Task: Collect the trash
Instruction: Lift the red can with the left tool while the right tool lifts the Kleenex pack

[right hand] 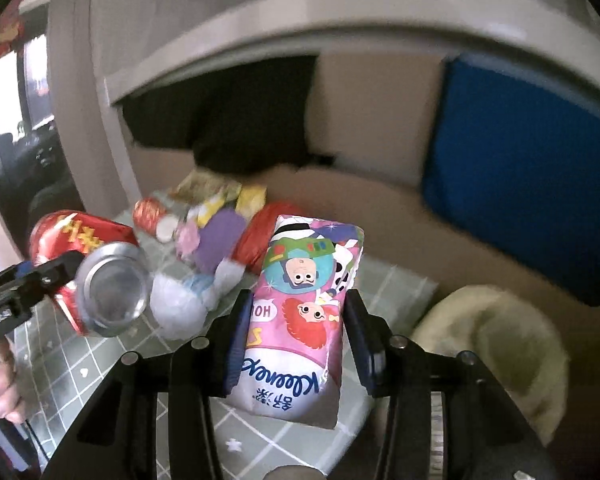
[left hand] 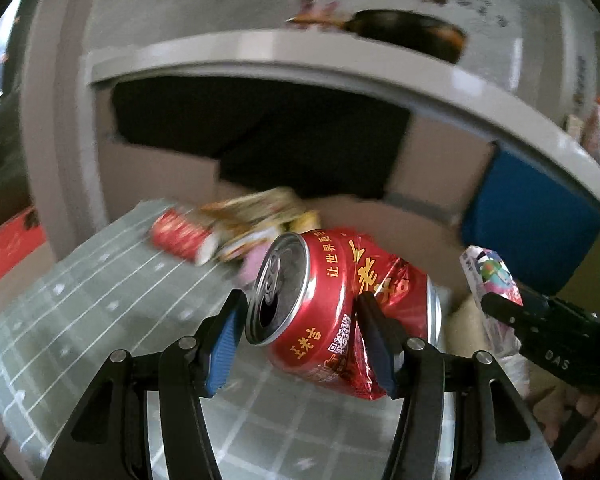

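My left gripper [left hand: 300, 316] is shut on a dented red drink can [left hand: 340, 300], held above the grey checked tablecloth [left hand: 100, 300]; the can also shows in the right wrist view [right hand: 96, 276]. My right gripper [right hand: 296, 320] is shut on a pink Kleenex tissue pack [right hand: 300, 312] with cartoon figures; the pack also shows at the right of the left wrist view [left hand: 492, 280]. A blurred pile of wrappers and another red can [left hand: 228, 232] lies at the far end of the cloth, and it shows in the right wrist view [right hand: 204, 232] too.
A cream fluffy bin or cushion [right hand: 500, 352] sits to the right of the table. Behind is a brown cardboard box [left hand: 420, 208] with black fabric, a blue panel [right hand: 532, 168], and a grey shelf edge [left hand: 300, 52] bearing a dark pan [left hand: 412, 28].
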Demonstrator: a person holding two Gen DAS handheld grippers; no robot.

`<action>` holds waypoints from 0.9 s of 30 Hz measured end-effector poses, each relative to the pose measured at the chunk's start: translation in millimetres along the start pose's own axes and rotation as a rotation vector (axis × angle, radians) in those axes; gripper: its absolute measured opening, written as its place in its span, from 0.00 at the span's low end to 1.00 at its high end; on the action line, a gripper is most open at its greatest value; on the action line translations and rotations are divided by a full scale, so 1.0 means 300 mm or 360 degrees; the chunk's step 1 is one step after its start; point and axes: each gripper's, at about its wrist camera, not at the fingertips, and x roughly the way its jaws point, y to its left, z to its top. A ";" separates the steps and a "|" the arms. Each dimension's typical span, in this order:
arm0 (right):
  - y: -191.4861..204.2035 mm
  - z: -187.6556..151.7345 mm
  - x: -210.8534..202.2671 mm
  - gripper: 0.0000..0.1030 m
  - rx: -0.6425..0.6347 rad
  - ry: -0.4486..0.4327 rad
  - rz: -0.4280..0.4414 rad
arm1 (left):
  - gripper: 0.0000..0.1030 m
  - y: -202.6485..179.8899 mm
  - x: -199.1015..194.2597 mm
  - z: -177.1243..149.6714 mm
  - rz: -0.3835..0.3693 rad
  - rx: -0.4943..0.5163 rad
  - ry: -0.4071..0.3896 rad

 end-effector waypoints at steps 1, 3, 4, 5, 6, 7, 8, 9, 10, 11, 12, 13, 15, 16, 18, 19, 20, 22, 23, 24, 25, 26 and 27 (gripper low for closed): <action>-0.018 0.009 -0.041 0.41 0.0000 -0.0039 -0.0026 | 0.56 -0.034 0.000 0.017 -0.0035 0.0017 -0.0018; -0.061 0.026 -0.116 0.41 0.0001 -0.0107 -0.0091 | 0.56 -0.114 0.004 0.048 -0.0125 0.0065 -0.0055; -0.080 0.029 -0.143 0.41 0.0005 -0.0131 -0.0115 | 0.56 -0.145 0.007 0.056 -0.0153 0.0082 -0.0065; -0.106 0.033 -0.174 0.41 0.0010 -0.0155 -0.0152 | 0.56 -0.186 0.017 0.066 -0.0185 0.0107 -0.0070; -0.134 0.035 -0.200 0.41 0.0017 -0.0172 -0.0185 | 0.56 -0.229 0.028 0.072 -0.0214 0.0132 -0.0069; -0.157 0.035 -0.220 0.41 0.0027 -0.0183 -0.0209 | 0.56 -0.272 0.042 0.075 -0.0244 0.0156 -0.0061; -0.182 0.034 -0.235 0.41 0.0041 -0.0195 -0.0234 | 0.56 -0.317 0.060 0.076 -0.0275 0.0185 -0.0048; -0.223 0.030 -0.255 0.41 0.0065 -0.0208 -0.0274 | 0.56 -0.356 0.071 0.071 -0.0295 0.0212 -0.0040; -0.253 0.025 -0.267 0.41 0.0084 -0.0212 -0.0302 | 0.56 -0.387 0.085 0.066 -0.0307 0.0237 -0.0031; -0.281 0.018 -0.278 0.41 0.0106 -0.0216 -0.0322 | 0.56 -0.422 0.101 0.059 -0.0325 0.0263 -0.0021; -0.310 0.009 -0.287 0.41 0.0130 -0.0220 -0.0338 | 0.56 -0.466 0.115 0.049 -0.0352 0.0296 -0.0007; -0.345 -0.001 -0.298 0.41 0.0160 -0.0222 -0.0352 | 0.56 -0.502 0.132 0.041 -0.0368 0.0325 0.0009; -0.402 -0.021 -0.303 0.41 0.0205 -0.0221 -0.0371 | 0.56 -0.554 0.158 0.023 -0.0388 0.0362 0.0032; -0.423 -0.028 -0.294 0.41 0.0228 -0.0216 -0.0381 | 0.56 -0.572 0.173 0.015 -0.0394 0.0375 0.0046; -0.464 -0.047 -0.286 0.41 0.0263 -0.0204 -0.0387 | 0.56 -0.612 0.195 -0.001 -0.0406 0.0394 0.0065; -0.482 -0.056 -0.277 0.41 0.0279 -0.0193 -0.0387 | 0.56 -0.629 0.201 -0.007 -0.0409 0.0401 0.0070; -0.499 -0.064 -0.266 0.41 0.0290 -0.0179 -0.0385 | 0.56 -0.641 0.212 -0.013 -0.0411 0.0409 0.0080; -0.515 -0.082 -0.251 0.41 0.0305 -0.0161 -0.0382 | 0.56 -0.668 0.236 -0.024 -0.0411 0.0424 0.0103; -0.525 -0.088 -0.238 0.41 0.0312 -0.0152 -0.0379 | 0.56 -0.673 0.250 -0.031 -0.0412 0.0427 0.0115; -0.533 -0.093 -0.224 0.41 0.0319 -0.0142 -0.0374 | 0.56 -0.678 0.263 -0.038 -0.0411 0.0426 0.0129; -0.535 -0.101 -0.218 0.41 0.0323 -0.0136 -0.0372 | 0.56 -0.679 0.273 -0.043 -0.0411 0.0426 0.0139; -0.542 -0.108 -0.207 0.41 0.0329 -0.0129 -0.0368 | 0.56 -0.685 0.285 -0.047 -0.0410 0.0428 0.0152; -0.544 -0.118 -0.207 0.41 0.0332 -0.0125 -0.0365 | 0.56 -0.681 0.300 -0.054 -0.0410 0.0430 0.0167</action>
